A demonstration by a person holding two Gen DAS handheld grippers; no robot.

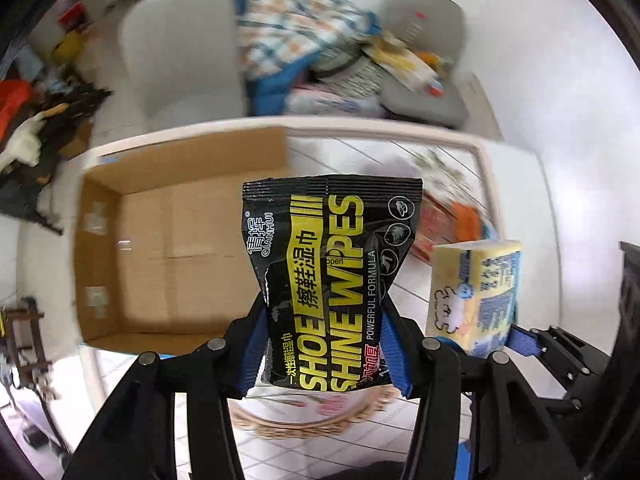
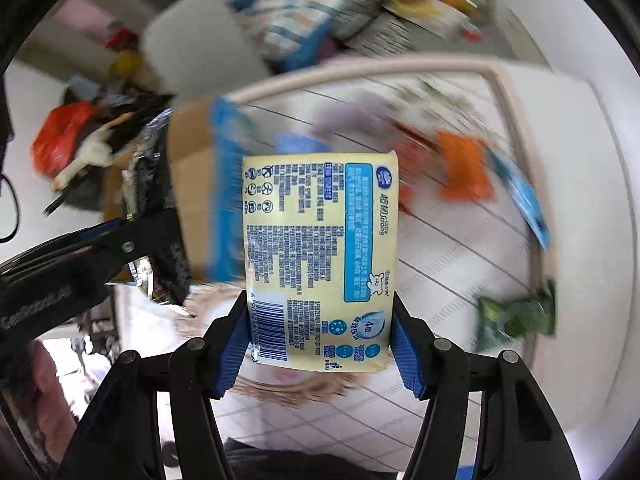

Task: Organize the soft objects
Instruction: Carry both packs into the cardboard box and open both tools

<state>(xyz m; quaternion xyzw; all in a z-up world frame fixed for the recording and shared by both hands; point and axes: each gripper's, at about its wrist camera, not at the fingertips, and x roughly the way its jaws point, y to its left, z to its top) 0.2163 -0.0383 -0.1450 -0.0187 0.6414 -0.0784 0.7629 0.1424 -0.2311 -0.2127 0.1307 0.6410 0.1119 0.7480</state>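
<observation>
Black shoe shine wipes pack (image 1: 328,280), pinched at its waist by the left gripper (image 1: 322,344), hangs beside the open cardboard box (image 1: 160,256), seemingly bound there, while the right gripper (image 2: 320,344) clamps a yellow tissue pack (image 2: 320,256) above the table (image 2: 460,248).

Open brown cardboard box (image 1: 168,248) on bench (image 1: 400,160): interior bare, top unobstructed, accessible from above. Right of the box, bench surface cluttered: orange packet (image 2: 460,168), blue flat packet (image 2: 524,200), green packet (image 2: 516,316) near the rim. Black shoe-wipes pouch (image 1: 332,280) and yellow tissue pack (image 1: 476,292) hang just beside each other.
</observation>
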